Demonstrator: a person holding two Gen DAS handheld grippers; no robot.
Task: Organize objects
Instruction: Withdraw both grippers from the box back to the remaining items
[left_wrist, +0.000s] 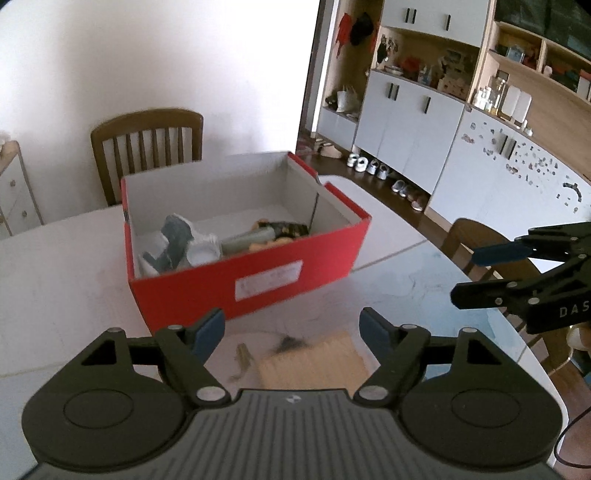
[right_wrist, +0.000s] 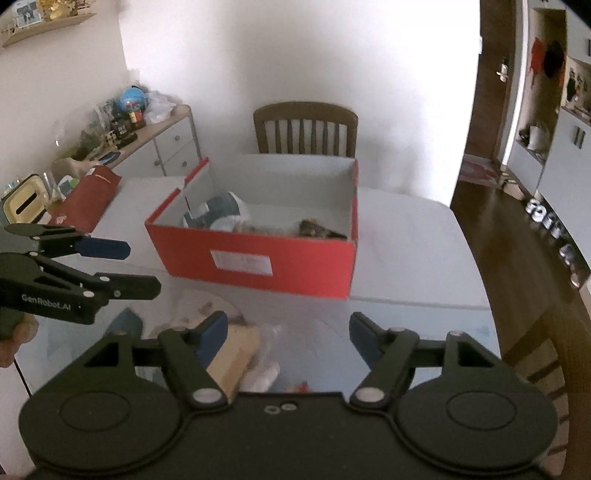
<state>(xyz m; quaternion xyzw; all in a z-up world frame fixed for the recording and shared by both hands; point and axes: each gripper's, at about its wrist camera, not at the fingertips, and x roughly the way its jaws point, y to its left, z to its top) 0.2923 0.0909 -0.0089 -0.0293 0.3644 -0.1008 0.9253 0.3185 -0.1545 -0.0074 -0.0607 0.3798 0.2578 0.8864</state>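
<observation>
Open red cardboard shoebox, white-lined, is set mid-table – part-filled (contents indistinct). Judged light, stiff-walled, crushable; best taken by opposite rims. Loose tan ribbed card lies nearer. Left gripper and right gripper are spread wide, nothing held.

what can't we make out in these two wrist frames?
- Contents of the red cardboard box: left wrist view, near wall hides the lower parts; blurred.
- Box label: right wrist view, text blurred.
- Tan ribbed item on the table: left wrist view, cut off by the left gripper body.
- Pale pile: right wrist view, blurred, behind the right gripper.
</observation>
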